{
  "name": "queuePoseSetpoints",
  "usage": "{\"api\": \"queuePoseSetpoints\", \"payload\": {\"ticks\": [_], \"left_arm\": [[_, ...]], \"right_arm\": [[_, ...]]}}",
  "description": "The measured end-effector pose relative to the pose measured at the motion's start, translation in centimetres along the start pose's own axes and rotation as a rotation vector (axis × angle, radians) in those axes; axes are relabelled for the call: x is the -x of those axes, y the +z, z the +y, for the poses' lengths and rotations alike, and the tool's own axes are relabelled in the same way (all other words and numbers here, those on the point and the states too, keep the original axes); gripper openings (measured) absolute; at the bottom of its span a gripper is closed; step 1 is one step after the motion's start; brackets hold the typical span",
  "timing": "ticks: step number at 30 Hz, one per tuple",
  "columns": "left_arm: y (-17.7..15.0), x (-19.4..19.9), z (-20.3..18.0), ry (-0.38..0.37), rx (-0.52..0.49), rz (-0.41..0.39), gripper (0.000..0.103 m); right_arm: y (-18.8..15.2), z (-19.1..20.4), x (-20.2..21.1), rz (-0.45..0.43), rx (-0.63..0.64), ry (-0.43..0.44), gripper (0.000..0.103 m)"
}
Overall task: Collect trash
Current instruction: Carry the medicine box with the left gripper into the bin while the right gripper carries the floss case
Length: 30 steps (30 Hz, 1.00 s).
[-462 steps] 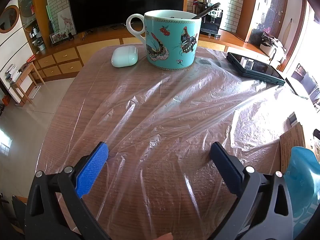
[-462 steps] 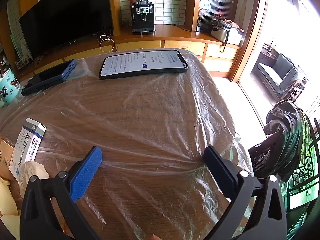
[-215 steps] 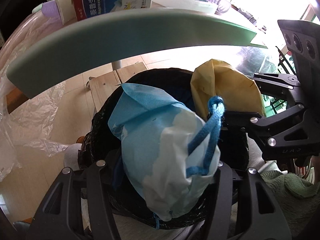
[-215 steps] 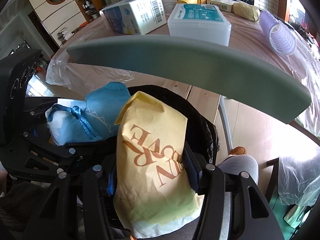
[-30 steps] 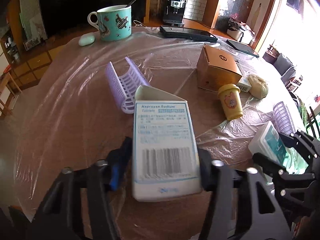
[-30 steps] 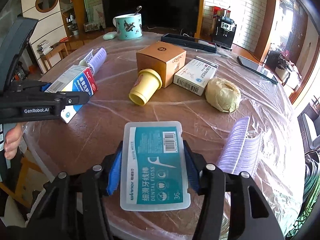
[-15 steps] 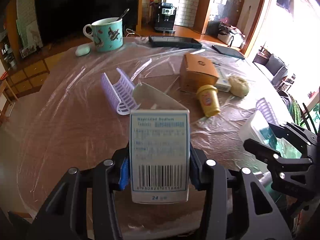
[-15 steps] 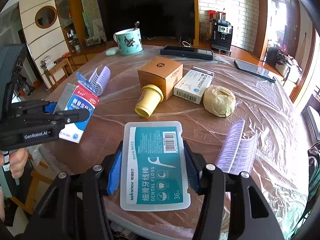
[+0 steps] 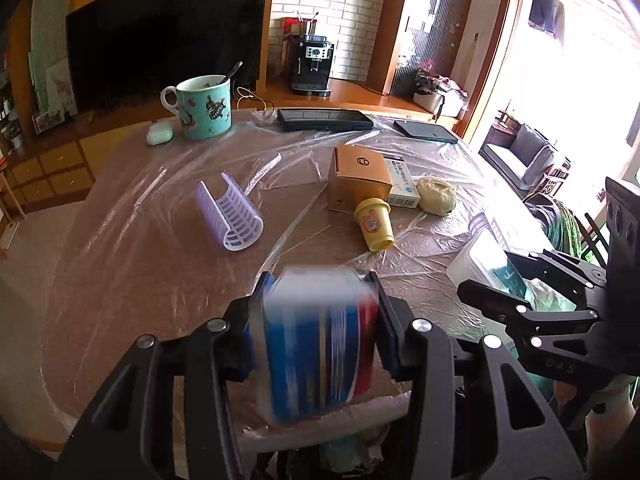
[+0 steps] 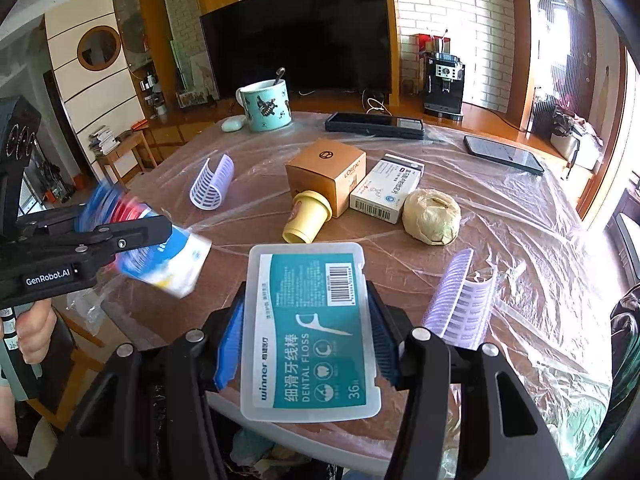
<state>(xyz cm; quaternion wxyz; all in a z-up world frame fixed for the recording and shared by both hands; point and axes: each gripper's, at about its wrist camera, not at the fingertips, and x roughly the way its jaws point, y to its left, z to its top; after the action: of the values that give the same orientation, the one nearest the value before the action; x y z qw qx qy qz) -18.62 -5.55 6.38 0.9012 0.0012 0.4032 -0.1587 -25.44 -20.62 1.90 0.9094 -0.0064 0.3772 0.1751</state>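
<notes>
My left gripper point(image 9: 318, 332) is shut on a blue, white and red medicine box point(image 9: 316, 344), blurred by motion, held above the table's near edge; it also shows in the right wrist view point(image 10: 160, 248). My right gripper point(image 10: 306, 338) is shut on a clear dental floss box point(image 10: 310, 332) with a teal label, also held over the near edge. A dark trash bin point(image 10: 256, 460) with some trash in it shows just below both grippers.
On the plastic-covered round table point(image 10: 520, 240) lie a yellow cup point(image 10: 306, 216), a brown carton point(image 10: 326, 172), a white medicine box point(image 10: 386, 192), a crumpled paper ball point(image 10: 432, 216), two purple hair rollers point(image 10: 210, 184), a teal mug point(image 10: 266, 106), an earbud case point(image 10: 234, 123) and two phones point(image 10: 374, 124).
The medicine box in my left gripper has turned, its barcode face replaced by a blurred blue and red side. Both grippers have drawn back from the table with their boxes.
</notes>
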Motion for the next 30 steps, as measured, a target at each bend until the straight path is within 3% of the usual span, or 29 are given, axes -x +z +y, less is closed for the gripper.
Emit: {"api": "queuePoseSetpoints", "payload": {"ticks": [20, 30], "left_arm": [[-1.2, 1.1, -0.7, -0.016, -0.023, 0.000, 0.047], [-2.3, 3.0, -1.6, -0.072, -0.053, 0.004, 0.047]], "right_arm": [[-0.2, 0.5, 0.8, 0.004, 0.018, 0.014, 0.054], [-1.3, 0.5, 3.1, 0.022, 0.014, 0.071, 0.054]]}}
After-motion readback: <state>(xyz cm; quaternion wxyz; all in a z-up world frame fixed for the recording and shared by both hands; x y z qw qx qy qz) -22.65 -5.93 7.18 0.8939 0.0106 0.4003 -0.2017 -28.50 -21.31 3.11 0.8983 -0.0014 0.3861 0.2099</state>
